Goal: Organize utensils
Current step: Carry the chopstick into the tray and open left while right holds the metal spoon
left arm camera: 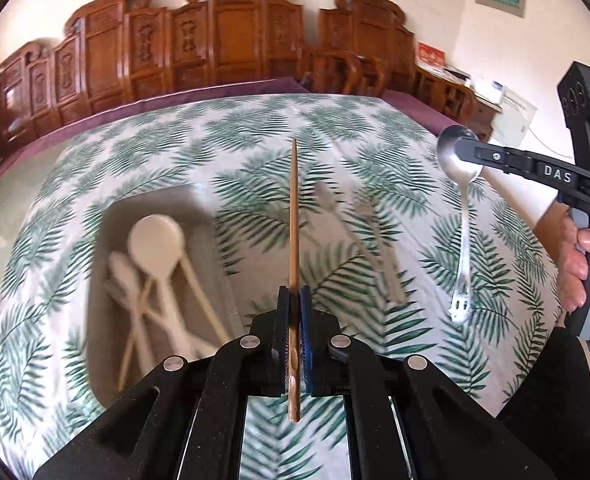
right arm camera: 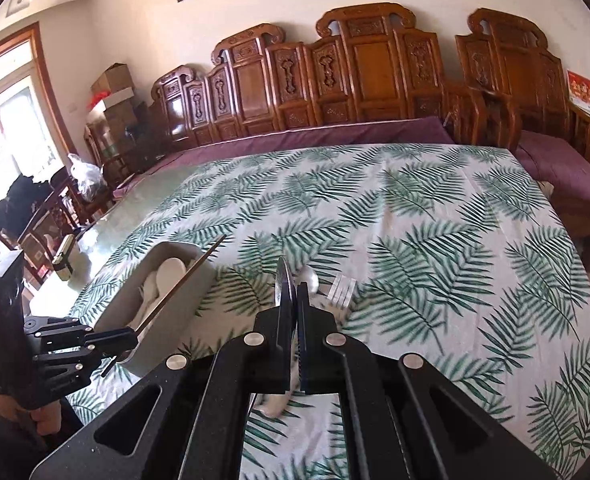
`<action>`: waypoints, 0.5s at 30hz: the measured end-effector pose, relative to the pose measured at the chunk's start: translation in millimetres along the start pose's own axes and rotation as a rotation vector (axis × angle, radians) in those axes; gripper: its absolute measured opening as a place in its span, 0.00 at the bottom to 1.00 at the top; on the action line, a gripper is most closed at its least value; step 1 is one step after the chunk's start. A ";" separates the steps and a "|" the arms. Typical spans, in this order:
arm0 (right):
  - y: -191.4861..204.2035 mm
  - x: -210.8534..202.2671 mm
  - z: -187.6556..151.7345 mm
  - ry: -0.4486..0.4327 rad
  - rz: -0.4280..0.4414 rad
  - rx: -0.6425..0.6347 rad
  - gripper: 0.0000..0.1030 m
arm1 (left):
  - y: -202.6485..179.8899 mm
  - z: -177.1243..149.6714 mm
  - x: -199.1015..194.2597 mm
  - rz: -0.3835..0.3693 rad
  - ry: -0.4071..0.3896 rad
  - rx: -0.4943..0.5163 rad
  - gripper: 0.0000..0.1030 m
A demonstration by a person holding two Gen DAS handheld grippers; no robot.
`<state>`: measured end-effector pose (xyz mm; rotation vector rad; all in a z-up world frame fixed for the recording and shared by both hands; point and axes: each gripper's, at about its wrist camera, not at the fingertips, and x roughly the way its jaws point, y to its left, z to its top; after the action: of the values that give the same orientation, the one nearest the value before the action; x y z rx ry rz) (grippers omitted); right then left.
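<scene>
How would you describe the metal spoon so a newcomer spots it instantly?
Start at the table with the palm-leaf cloth, then look to its right side, where the right gripper is held above it. The metal spoon hangs from that gripper, pinched at the bowl, handle down. It is shiny; the pale spoons lie in the tray.

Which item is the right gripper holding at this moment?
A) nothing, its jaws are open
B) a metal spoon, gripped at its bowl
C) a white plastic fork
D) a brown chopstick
B: in the left wrist view the right gripper is closed on the bowl of the metal spoon, whose handle hangs down above the leaf-patterned cloth.
</scene>
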<state>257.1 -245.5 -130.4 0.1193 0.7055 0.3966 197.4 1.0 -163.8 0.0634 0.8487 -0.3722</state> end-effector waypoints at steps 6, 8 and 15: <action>28.7 14.2 4.0 0.016 0.012 -0.029 0.03 | 27.3 -5.9 -16.3 0.036 -0.012 -0.048 0.04; 38.4 19.3 5.8 0.022 0.013 -0.046 0.03 | 36.2 -7.7 -19.6 0.043 -0.010 -0.066 0.04; 62.0 28.9 13.7 0.034 0.017 -0.083 0.03 | 70.9 -15.4 -8.4 0.079 0.064 -0.129 0.04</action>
<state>266.5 -176.8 -122.7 0.0400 0.7206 0.4446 205.8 72.8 -174.3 -0.0106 0.9287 -0.2416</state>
